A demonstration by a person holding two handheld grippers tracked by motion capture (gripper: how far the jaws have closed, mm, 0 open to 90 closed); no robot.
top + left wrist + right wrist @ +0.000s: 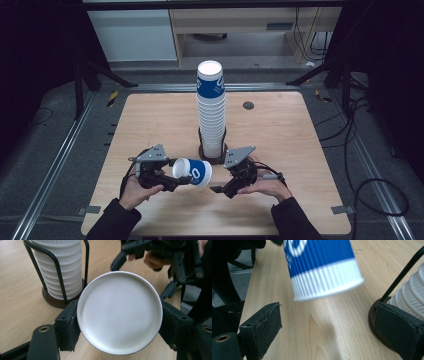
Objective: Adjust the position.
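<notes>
Black padded jaws of the left gripper point(170, 181) clamp a blue-and-white ribbed paper cup point(192, 172) on both sides near its rim, holding it on its side; in the left gripper view its smooth white round base point(119, 312) faces the camera, pinched between the two pads. Just to the right of that cup, the right gripper point(220, 190) stands with its jaws spread wide and nothing between them, the cup's ridged white band hanging ahead of them. Beyond both tools, at the table's middle, rises the tall stack of nested ribbed paper cups point(211, 110) in a black wire holder on a round dark wooden base point(53, 301). Judging from this, one cup is off the stack and handed to the left tool; placing it on the pale wood-grain table point(150, 115) remains.
</notes>
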